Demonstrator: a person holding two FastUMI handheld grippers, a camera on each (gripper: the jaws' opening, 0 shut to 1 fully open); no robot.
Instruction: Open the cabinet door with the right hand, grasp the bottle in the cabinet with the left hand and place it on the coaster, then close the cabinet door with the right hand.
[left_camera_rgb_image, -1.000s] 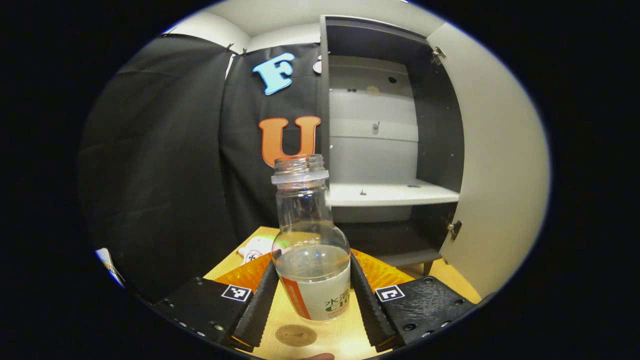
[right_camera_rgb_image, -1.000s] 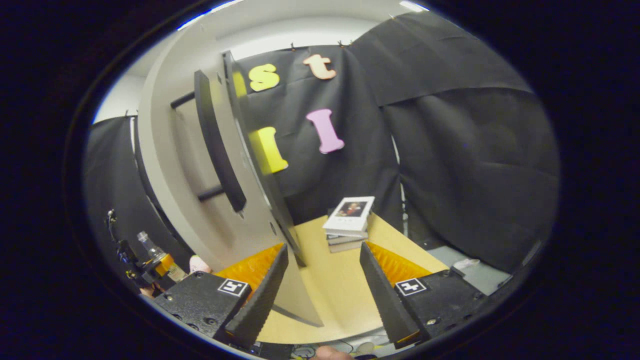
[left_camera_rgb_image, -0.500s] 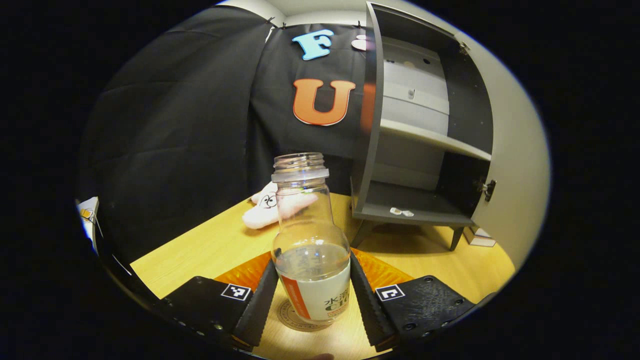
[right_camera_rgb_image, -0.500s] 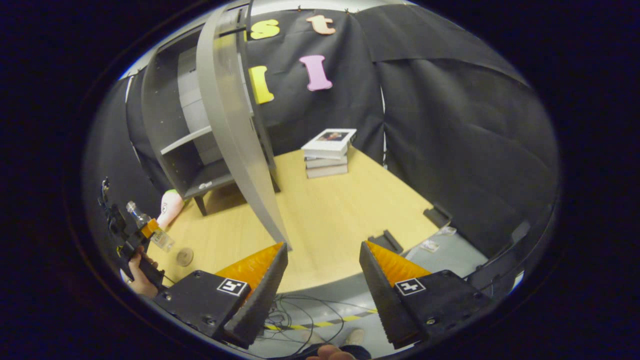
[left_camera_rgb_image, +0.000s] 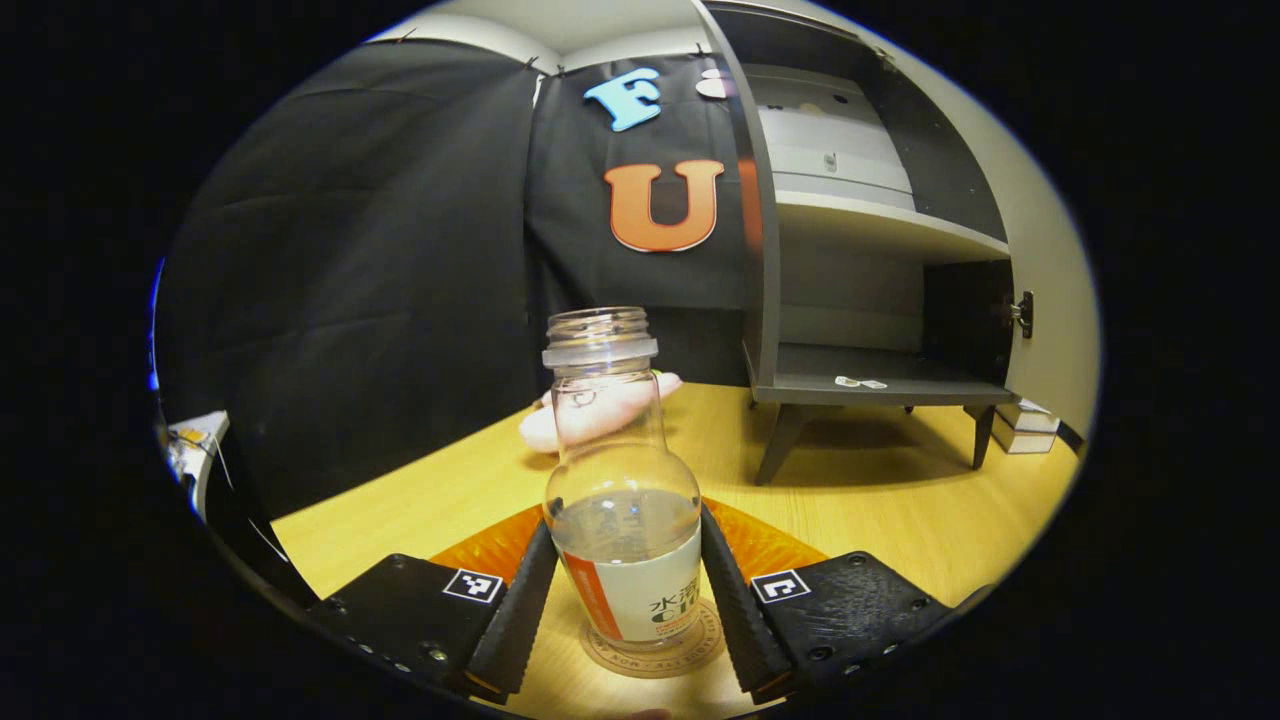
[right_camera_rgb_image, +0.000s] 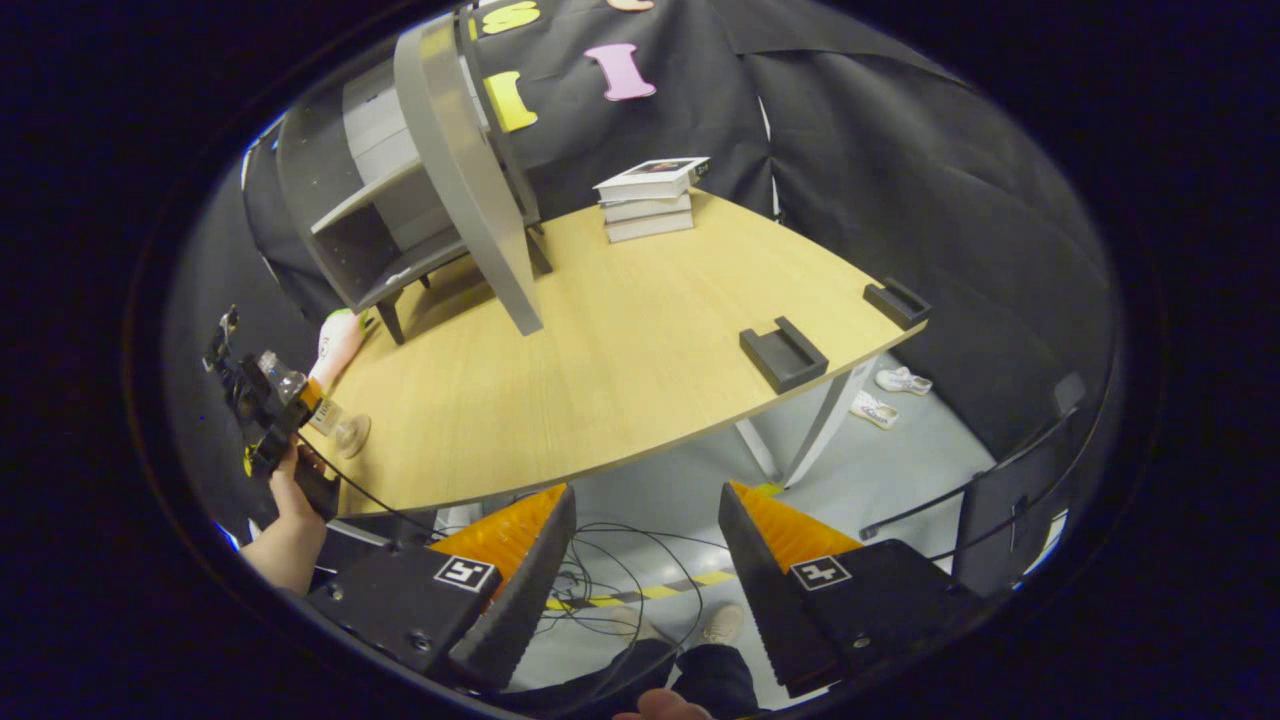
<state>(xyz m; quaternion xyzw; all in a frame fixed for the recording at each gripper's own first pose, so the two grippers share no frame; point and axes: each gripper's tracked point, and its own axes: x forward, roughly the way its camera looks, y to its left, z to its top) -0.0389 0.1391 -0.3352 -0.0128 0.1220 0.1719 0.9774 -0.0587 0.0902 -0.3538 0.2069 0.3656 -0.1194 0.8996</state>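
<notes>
Upright on the round coaster (left_camera_rgb_image: 655, 648) near the table's (left_camera_rgb_image: 880, 500) front edge: capless bottle (left_camera_rgb_image: 622, 500), pinched on both sides by the left gripper (left_camera_rgb_image: 625, 600). Farther back, cabinet (left_camera_rgb_image: 870, 290) with door (right_camera_rgb_image: 465, 170) swung wide, pink plush toy (left_camera_rgb_image: 600, 410) beside it. Held off the table edge, over grey floor and cables: right gripper (right_camera_rgb_image: 645, 570), fingers spread wide around nothing.

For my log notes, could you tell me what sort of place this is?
Probably a staged recording booth: black cloth wall, a wooden table carrying a small cabinet, and loose cables on the floor.
</notes>
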